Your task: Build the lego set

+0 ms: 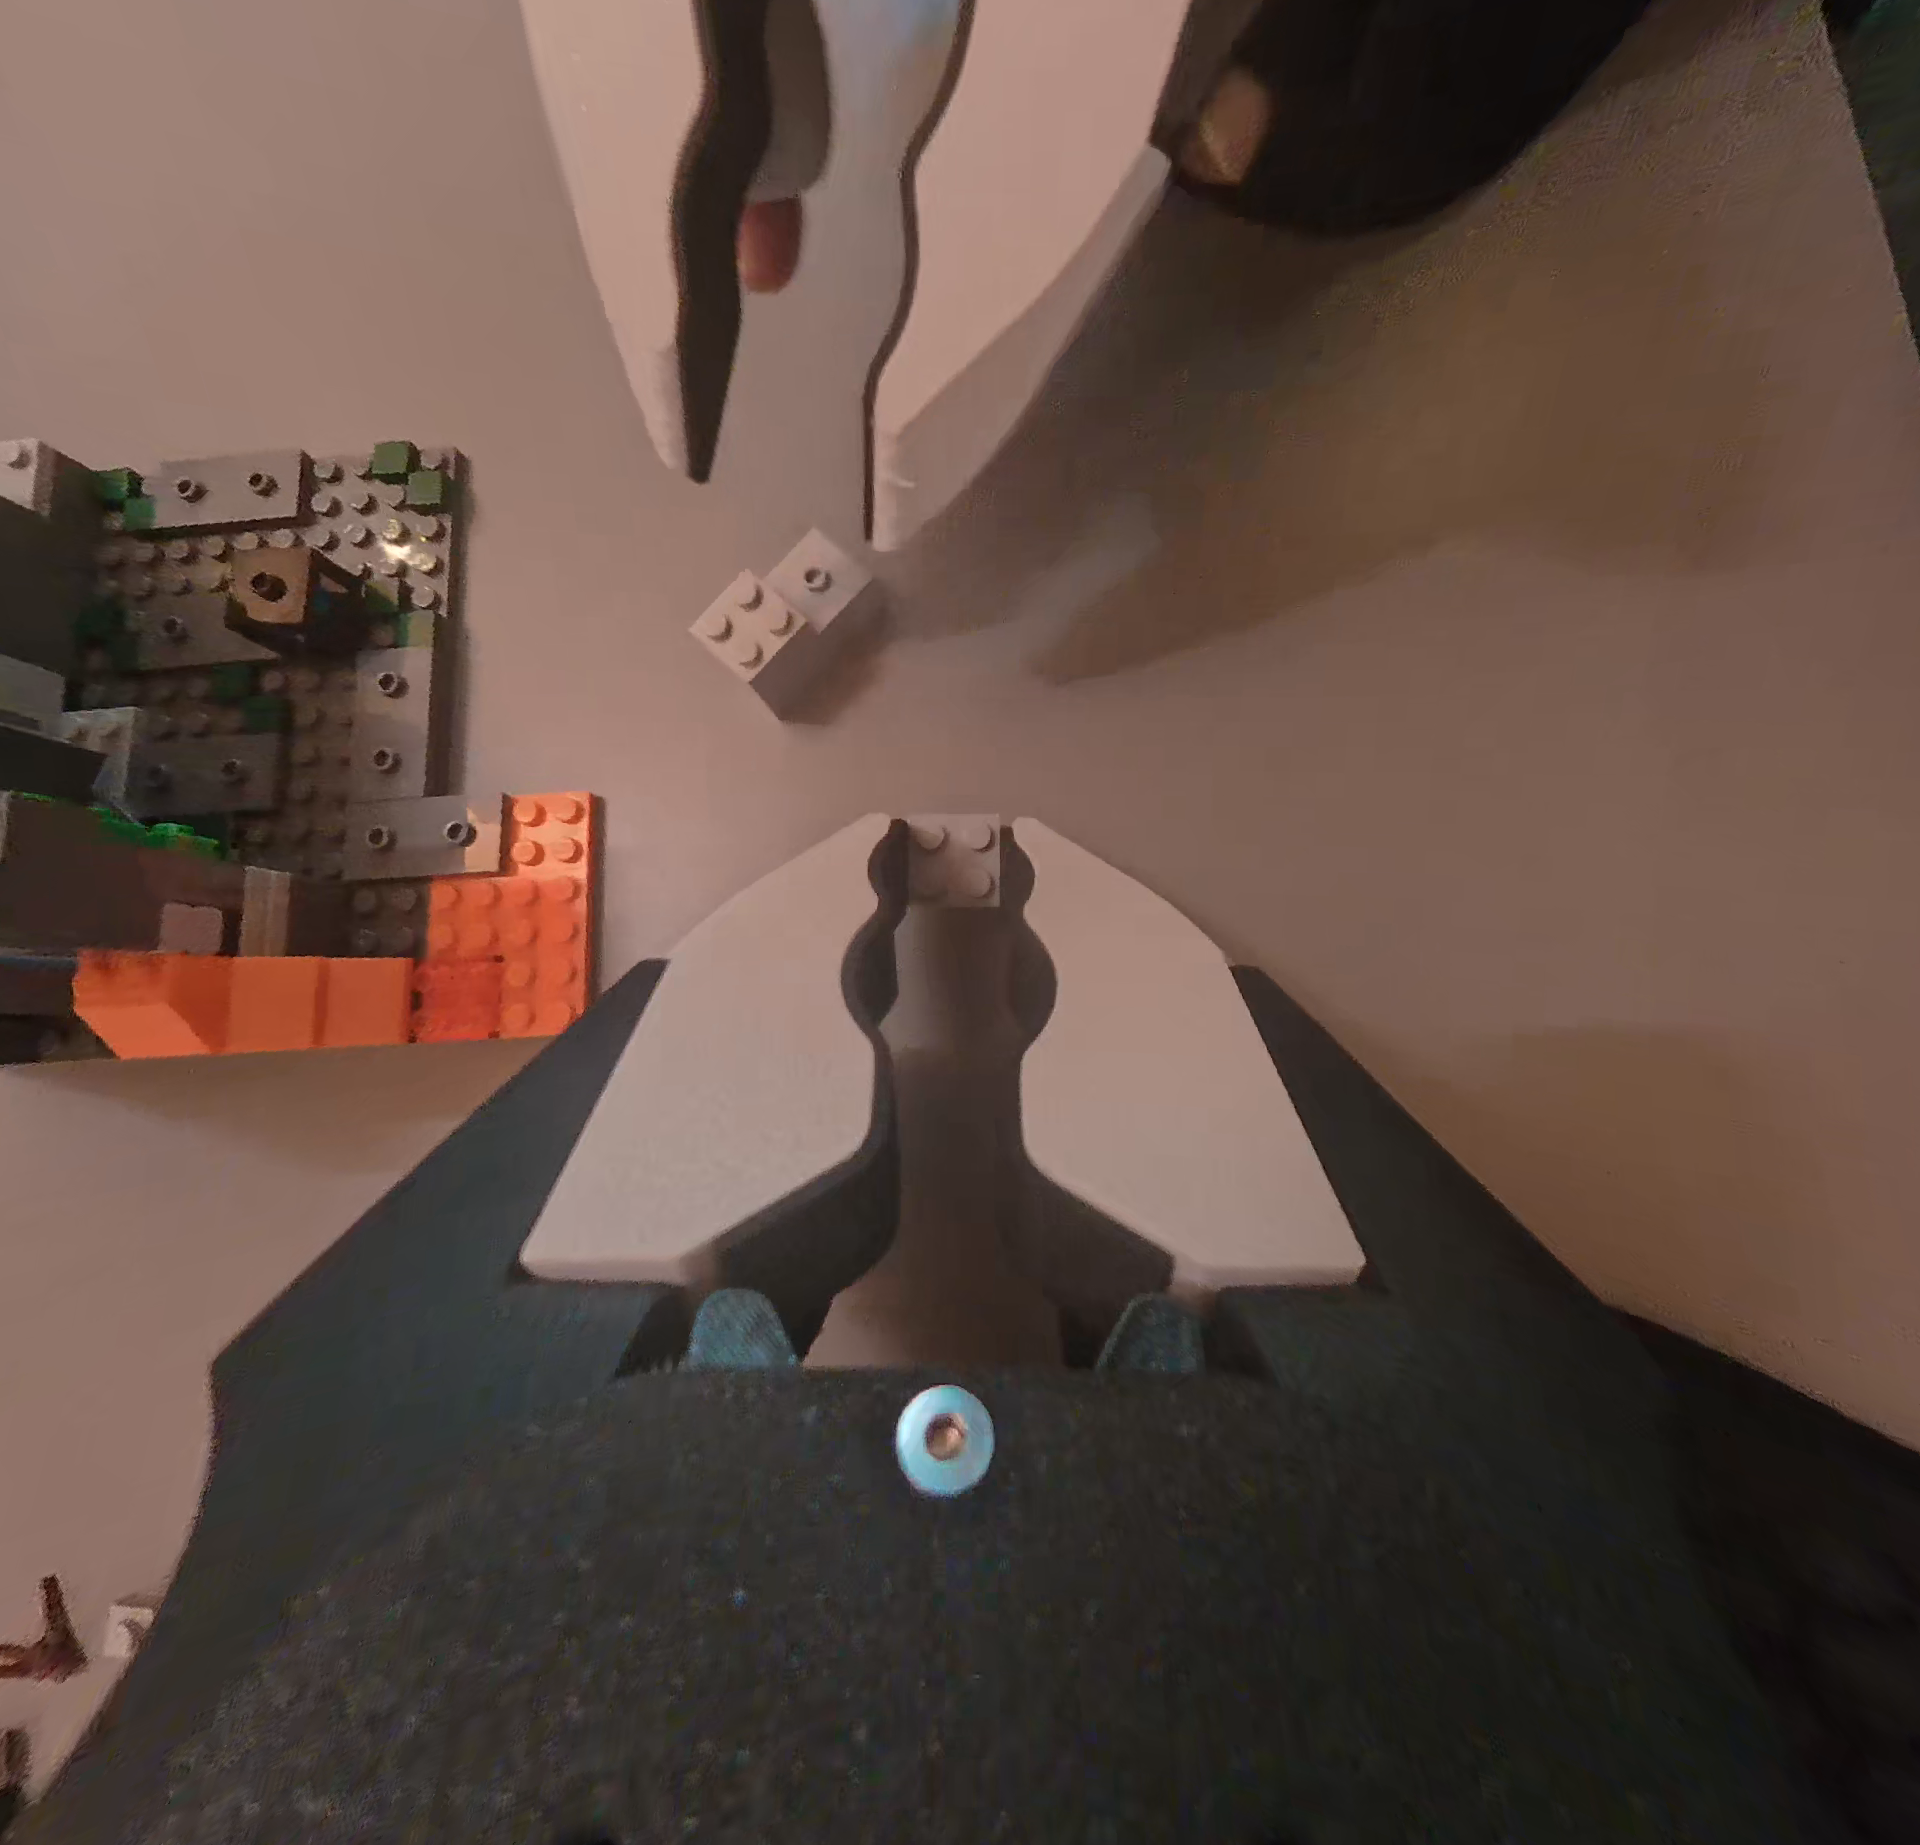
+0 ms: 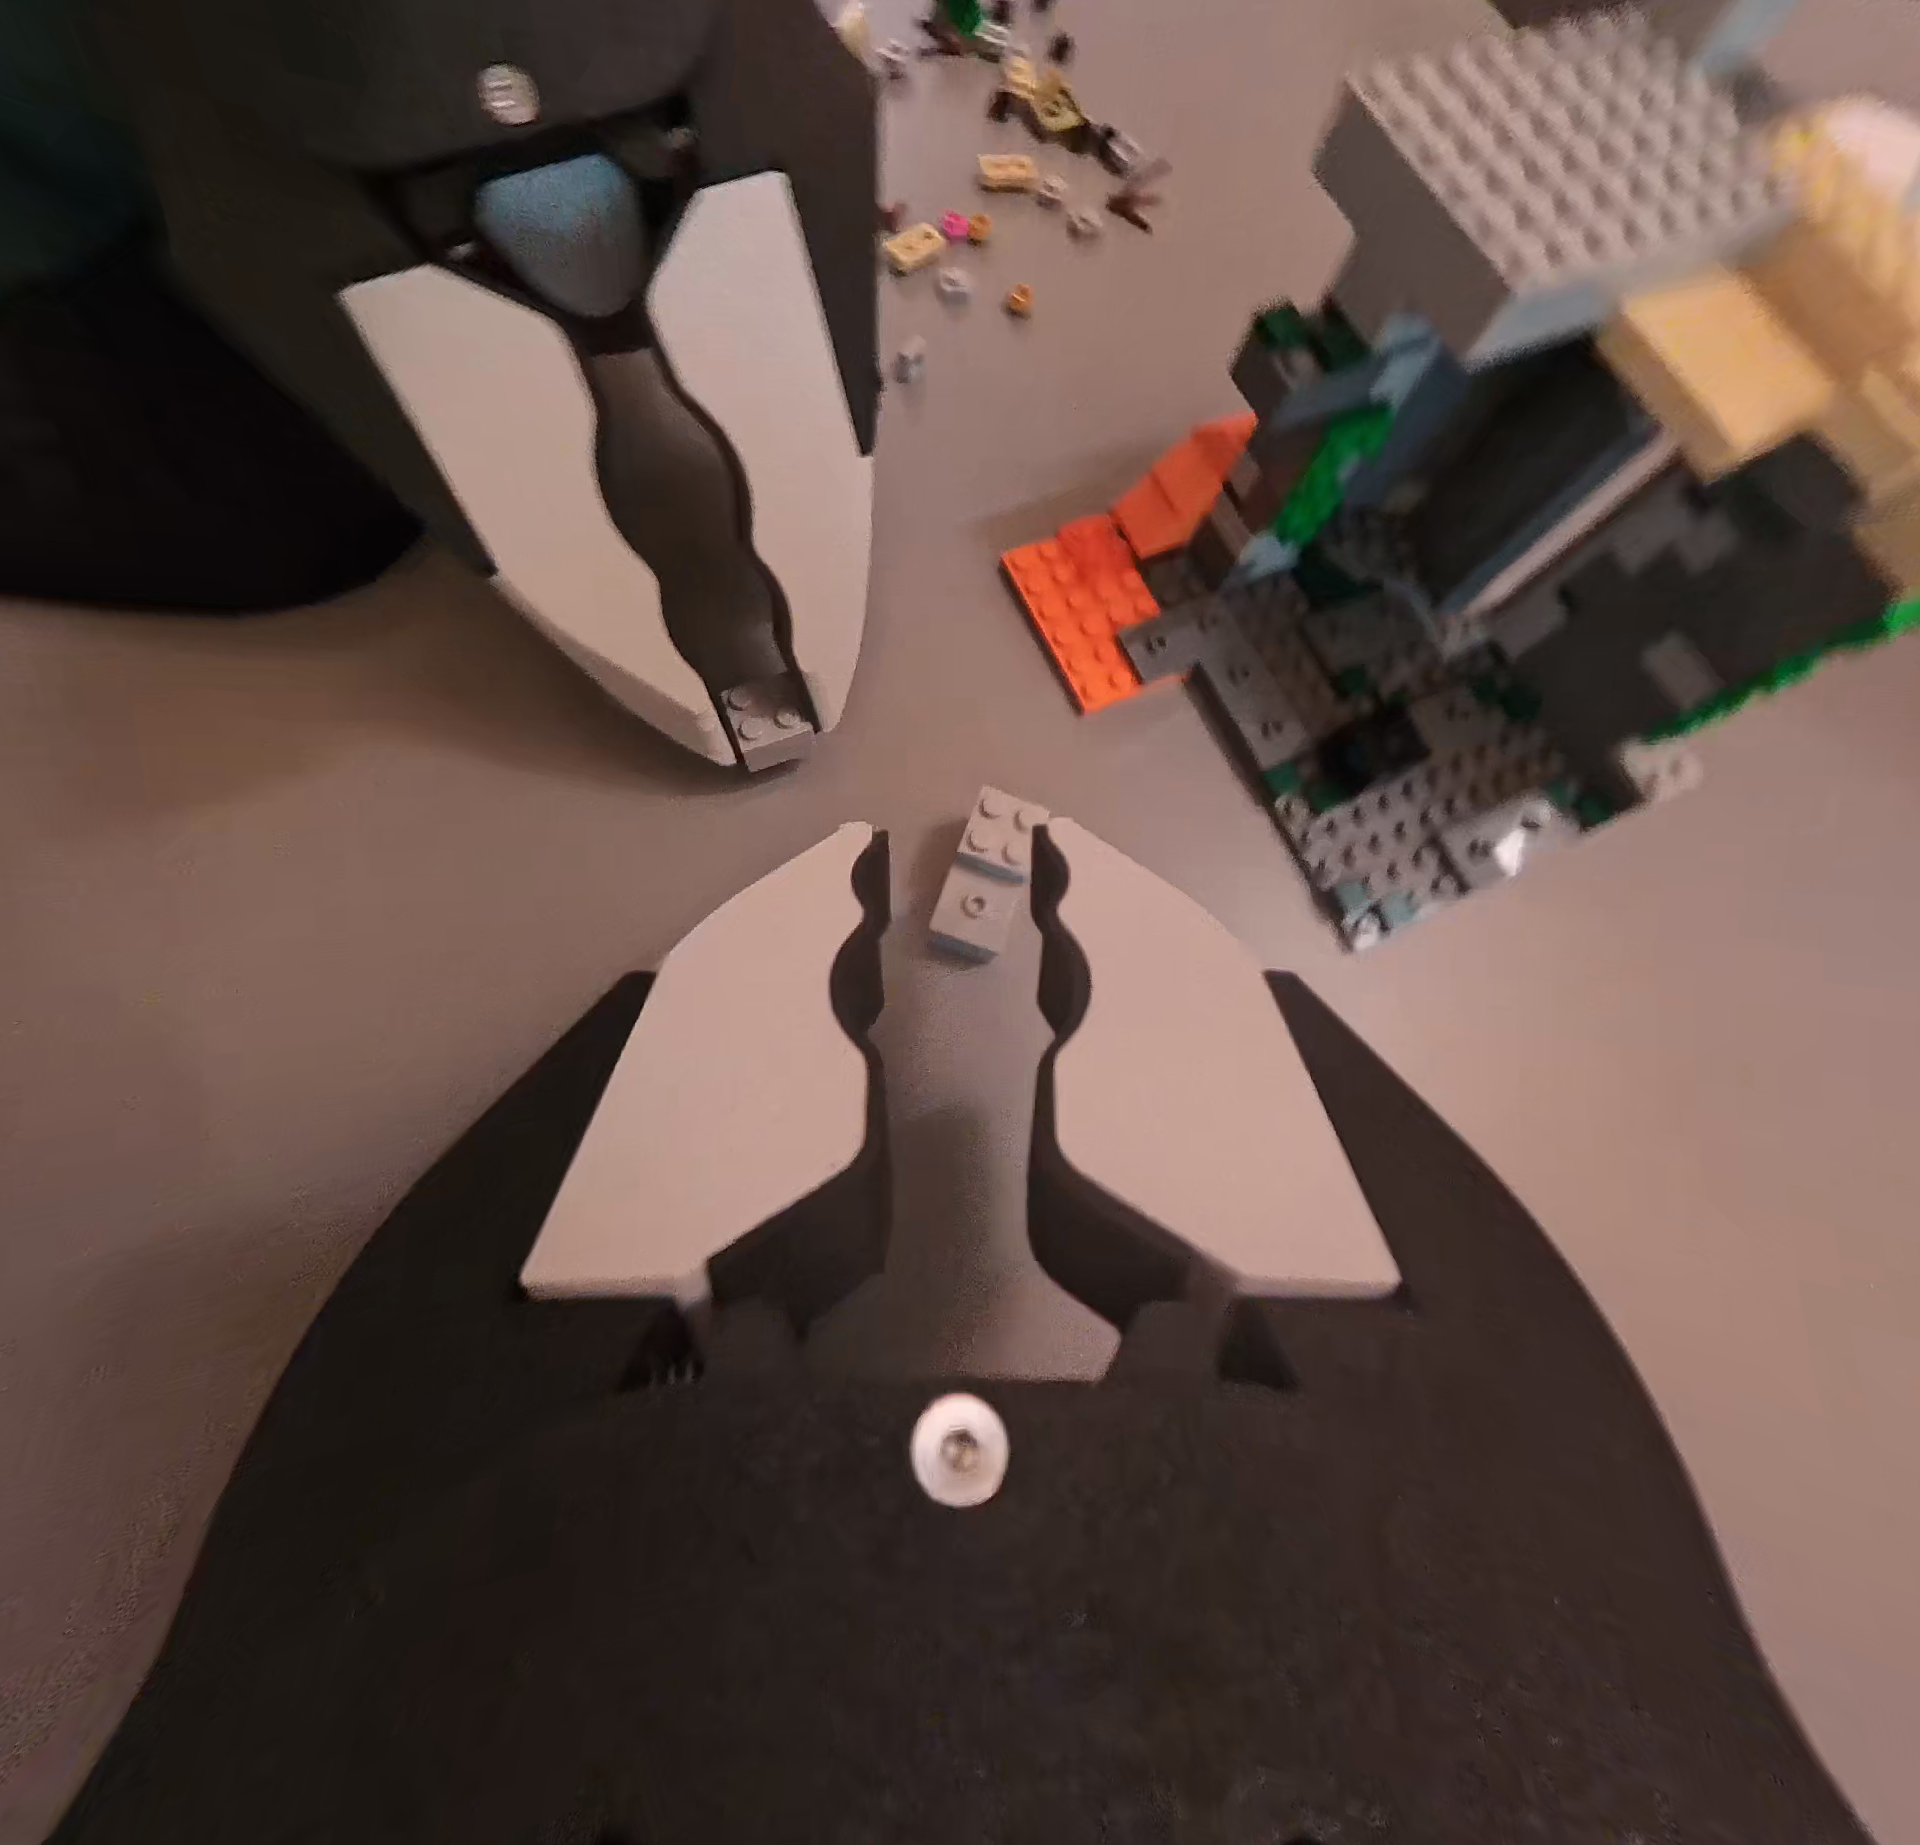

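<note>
**Straddling the grey pair, one jaw wide**

Looking from the right gripper (image 2: 961,839) outward, its two fingers stand apart over a grey pair (image 2: 982,876) of joined bricks lying on the table (image 2: 312,912). The pair lies between the fingertips but is not clamped: there is a clear gap on the left side, while the right fingertip (image 2: 1044,850) sits just beside or against the studded end; which of the two I cannot tell. The pair's long axis runs roughly along the fingers, tilted a little to the right as it goes away, with the smooth single-hole face nearer and the four-stud face farther, poking just past the tips.

Just beyond, and to the left, the left gripper (image 2: 769,730) comes in from the opposite side, tip toward tip. Its fingers are pressed on a small grey brick (image 1: 956,860), studs up, held at the very tips, clear of the pair. In its own view the pair (image 1: 784,632) lies ahead and slightly left, with the right gripper's fingers (image 1: 883,507) just past it.

So the right gripper is nearer the pair; the left is close, but already full.

Farther off to the side stands a grey and green build (image 2: 1455,704) with an orange plate (image 2: 1091,611) at its near corner. Farthest away, loose bits (image 2: 1018,133) lie scattered.
</note>
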`<state>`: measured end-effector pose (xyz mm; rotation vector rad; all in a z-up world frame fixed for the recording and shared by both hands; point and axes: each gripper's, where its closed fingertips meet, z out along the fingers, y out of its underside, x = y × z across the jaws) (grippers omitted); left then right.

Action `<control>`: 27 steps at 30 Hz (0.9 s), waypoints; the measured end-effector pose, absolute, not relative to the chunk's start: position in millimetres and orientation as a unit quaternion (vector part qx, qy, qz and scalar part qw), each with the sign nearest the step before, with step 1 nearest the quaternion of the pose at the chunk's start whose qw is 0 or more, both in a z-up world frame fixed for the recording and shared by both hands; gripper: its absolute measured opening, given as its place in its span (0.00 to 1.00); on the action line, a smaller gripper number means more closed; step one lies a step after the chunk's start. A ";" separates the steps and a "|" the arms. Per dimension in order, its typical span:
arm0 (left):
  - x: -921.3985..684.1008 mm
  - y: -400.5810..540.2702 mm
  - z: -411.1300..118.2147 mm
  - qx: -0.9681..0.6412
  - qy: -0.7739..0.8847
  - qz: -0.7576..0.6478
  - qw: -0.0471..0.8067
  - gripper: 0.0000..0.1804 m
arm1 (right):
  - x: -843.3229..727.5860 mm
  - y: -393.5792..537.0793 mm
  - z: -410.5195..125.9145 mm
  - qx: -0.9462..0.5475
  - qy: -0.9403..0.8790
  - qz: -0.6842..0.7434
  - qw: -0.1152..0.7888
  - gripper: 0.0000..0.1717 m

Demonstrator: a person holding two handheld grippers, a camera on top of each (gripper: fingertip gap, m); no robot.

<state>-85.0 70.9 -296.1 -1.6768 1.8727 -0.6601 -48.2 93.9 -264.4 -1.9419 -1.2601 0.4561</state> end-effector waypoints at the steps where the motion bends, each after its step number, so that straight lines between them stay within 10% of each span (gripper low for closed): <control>1: -84.7 70.9 -295.5 -0.621 0.694 -0.247 0.269 0.09 | -48.6 95.4 -261.9 -0.738 -0.530 0.177 0.379 0.15; 15: -86.4 71.9 -296.1 -0.616 0.694 -0.255 0.271 0.09 | -60.8 88.6 -287.9 -0.588 -0.763 0.236 0.129 0.12; 27: -85.4 77.8 -295.9 -0.622 0.685 -0.252 0.283 0.09 | -50.3 94.5 -264.4 -0.697 -0.621 0.258 0.248 0.06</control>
